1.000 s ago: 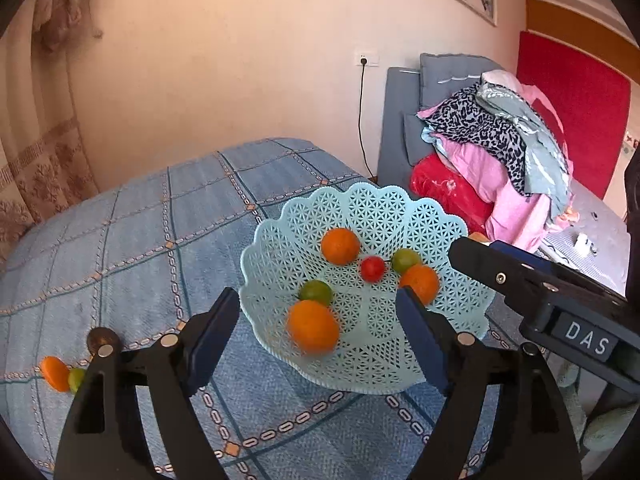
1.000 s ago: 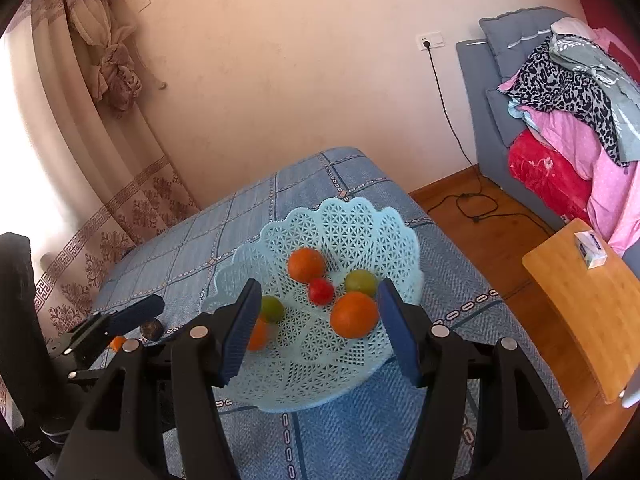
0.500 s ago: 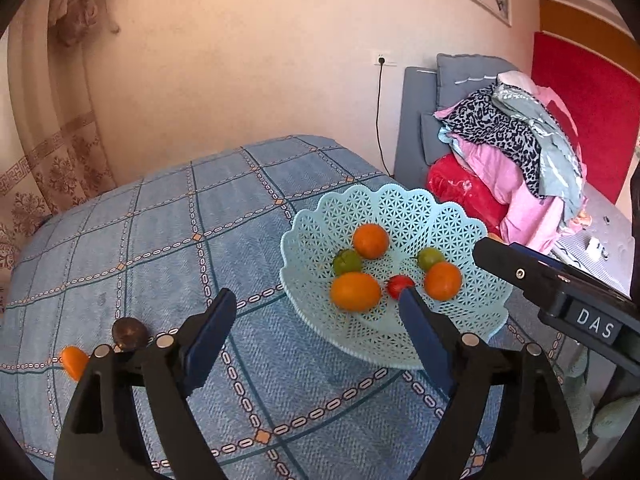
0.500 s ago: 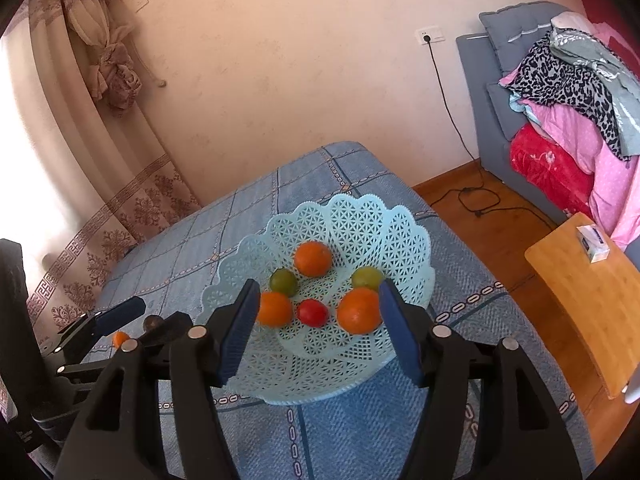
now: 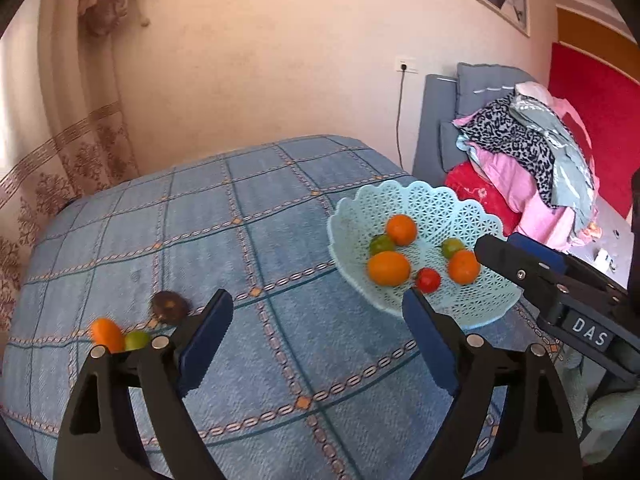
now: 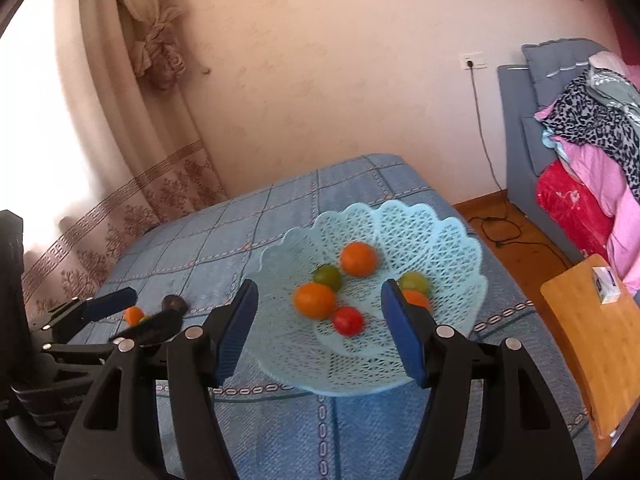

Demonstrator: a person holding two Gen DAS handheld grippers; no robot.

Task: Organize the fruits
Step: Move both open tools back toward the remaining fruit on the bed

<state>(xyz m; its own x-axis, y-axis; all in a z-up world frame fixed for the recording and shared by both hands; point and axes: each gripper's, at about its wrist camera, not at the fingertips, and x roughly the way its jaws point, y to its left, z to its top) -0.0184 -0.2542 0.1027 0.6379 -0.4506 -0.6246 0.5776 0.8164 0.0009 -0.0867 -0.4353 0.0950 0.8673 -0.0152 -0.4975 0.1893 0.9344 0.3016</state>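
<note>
In the pale blue lattice basket near the right edge of the bed lie six fruits: three oranges, two green ones and a red tomato. Three more sit loose toward the bed's left edge: a small orange fruit, a green fruit touching it, and a dark brown fruit just beside them.

The left claw hangs over the blue checked cover with its jaws spread and nothing between them; the right claw hovers in front of the basket, also spread and empty.

The loose fruits are round and lie on soft fabric, so I judge that a careless closing or a press into the cover could send one rolling toward the edge. The basket looks light; a knock from the right claw might tip it.

Only the right wrist view shows the wooden side table and the floor beside the bed; only the left wrist view shows the green loose fruit plainly.
</note>
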